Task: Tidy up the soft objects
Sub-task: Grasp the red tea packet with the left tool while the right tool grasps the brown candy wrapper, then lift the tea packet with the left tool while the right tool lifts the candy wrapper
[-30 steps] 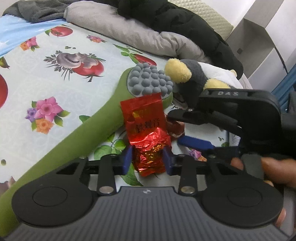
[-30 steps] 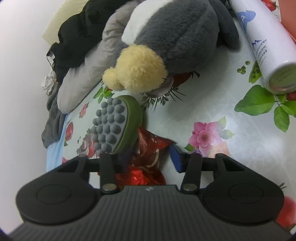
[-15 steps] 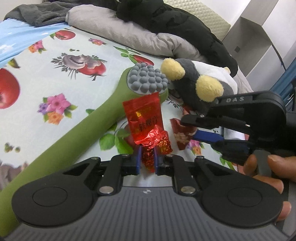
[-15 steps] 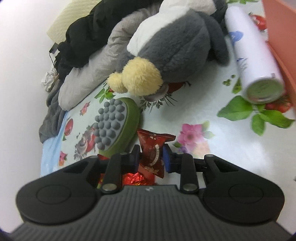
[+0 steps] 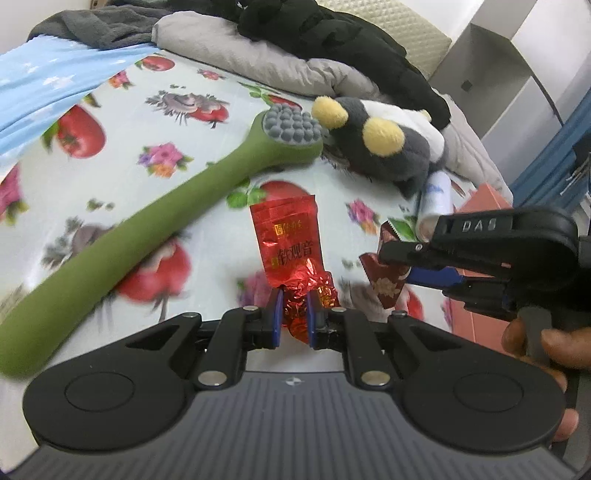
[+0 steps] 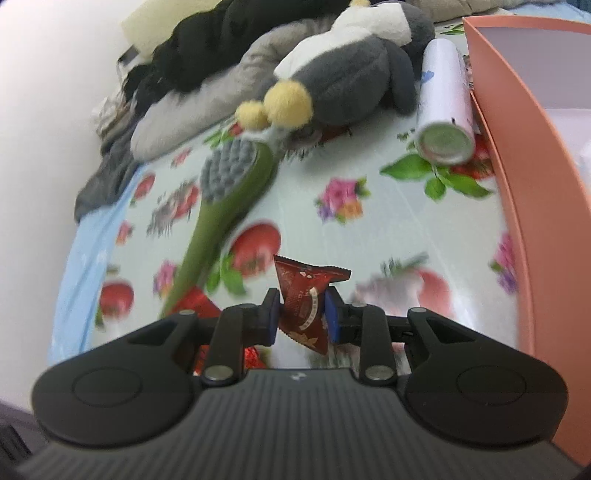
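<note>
I hold both sachets lifted off the floral bedsheet (image 5: 155, 110), presumably for transfer to the orange bin (image 6: 524, 184). Left gripper (image 5: 294, 314): jaws nearly closed, pinching the red foil tea sachet (image 5: 286, 240). Right gripper (image 6: 301, 314): jaws narrowly parted, clamping the dark-red snack packet (image 6: 304, 295).

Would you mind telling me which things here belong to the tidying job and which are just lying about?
In the job:
left gripper, shut on the bright red packet
right gripper, shut on the dark red packet
stuffed toy
orange box

Lying about:
green brush
white can
black jacket
</note>
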### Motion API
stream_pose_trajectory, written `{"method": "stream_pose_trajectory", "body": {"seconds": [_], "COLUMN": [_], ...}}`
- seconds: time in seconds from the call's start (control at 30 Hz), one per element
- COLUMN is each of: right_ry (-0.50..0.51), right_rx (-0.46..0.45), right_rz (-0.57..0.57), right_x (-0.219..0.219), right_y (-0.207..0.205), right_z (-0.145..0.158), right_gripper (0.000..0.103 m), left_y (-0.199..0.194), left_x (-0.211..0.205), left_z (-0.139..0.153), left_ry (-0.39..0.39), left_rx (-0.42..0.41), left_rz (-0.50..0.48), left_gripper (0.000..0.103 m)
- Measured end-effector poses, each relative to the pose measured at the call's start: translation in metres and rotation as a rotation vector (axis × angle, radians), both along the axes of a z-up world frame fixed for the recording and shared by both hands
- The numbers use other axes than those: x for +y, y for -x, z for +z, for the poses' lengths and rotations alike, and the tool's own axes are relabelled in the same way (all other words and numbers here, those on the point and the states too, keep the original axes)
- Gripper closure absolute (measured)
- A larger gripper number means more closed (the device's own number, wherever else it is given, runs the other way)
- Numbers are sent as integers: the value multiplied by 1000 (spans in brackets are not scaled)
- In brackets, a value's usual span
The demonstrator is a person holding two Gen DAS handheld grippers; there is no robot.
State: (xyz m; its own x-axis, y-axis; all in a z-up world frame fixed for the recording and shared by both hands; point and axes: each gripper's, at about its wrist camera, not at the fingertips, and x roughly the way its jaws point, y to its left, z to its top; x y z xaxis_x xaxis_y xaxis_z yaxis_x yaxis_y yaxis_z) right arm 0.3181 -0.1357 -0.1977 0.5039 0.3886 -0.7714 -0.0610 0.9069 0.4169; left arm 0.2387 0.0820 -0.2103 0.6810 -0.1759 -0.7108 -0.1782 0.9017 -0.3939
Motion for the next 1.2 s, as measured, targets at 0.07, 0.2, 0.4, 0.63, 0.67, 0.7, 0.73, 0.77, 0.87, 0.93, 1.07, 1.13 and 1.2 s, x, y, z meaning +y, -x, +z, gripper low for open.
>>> {"method": "stream_pose_trajectory", "body": {"seconds": [0.07, 0.2, 0.4, 0.63, 0.67, 0.7, 0.73, 0.77, 0.87, 0.93, 1.07, 1.13, 1.2], "right_ry": [36, 72, 127, 196, 205, 213, 219, 228, 228, 239, 255, 259, 265], "right_rx": [-5, 9, 22, 2, 0, -3, -8, -19, -32, -27, -57, -79, -97], "right_rz": [28, 71, 156, 212, 205, 197, 191, 183, 174, 164, 153, 158, 168], "right_x": [-1, -6, -10, -12, -12, -12, -12, -12, -10, -7, -2, 0, 2], "right_y": [19, 53, 101, 132, 132, 133, 133, 135, 139, 142, 144, 143, 143], "right_z": [2, 1, -2, -10, -9, -8, -7, -6, -8, -12, -18, -19, -21], "right_gripper": [74, 74, 74, 70, 70, 69, 69, 66, 48, 48, 48, 49, 55], "left_y": [19, 55, 95, 109, 110, 111, 111, 111, 113, 114, 112, 111, 110], "left_x": [-3, -13, -7, 10, 11, 13, 15, 16, 14, 12, 10, 10, 11], "left_z": [3, 3, -6, -9, -9, -9, -9, -10, -10, -9, -8, -8, -8], "left_ry": [-4, -34, -10, 6, 7, 16, 29, 44, 62, 69, 128, 152, 180], "left_rx": [2, 17, 51, 86, 85, 86, 90, 97, 95, 92, 103, 115, 125], "left_rz": [-10, -61, -68, -34, -25, -16, -2, 14, 42, 62, 128, 177, 222], "left_gripper": [88, 87, 87, 87, 87, 87, 82, 70, 52, 51, 48, 44, 42]}}
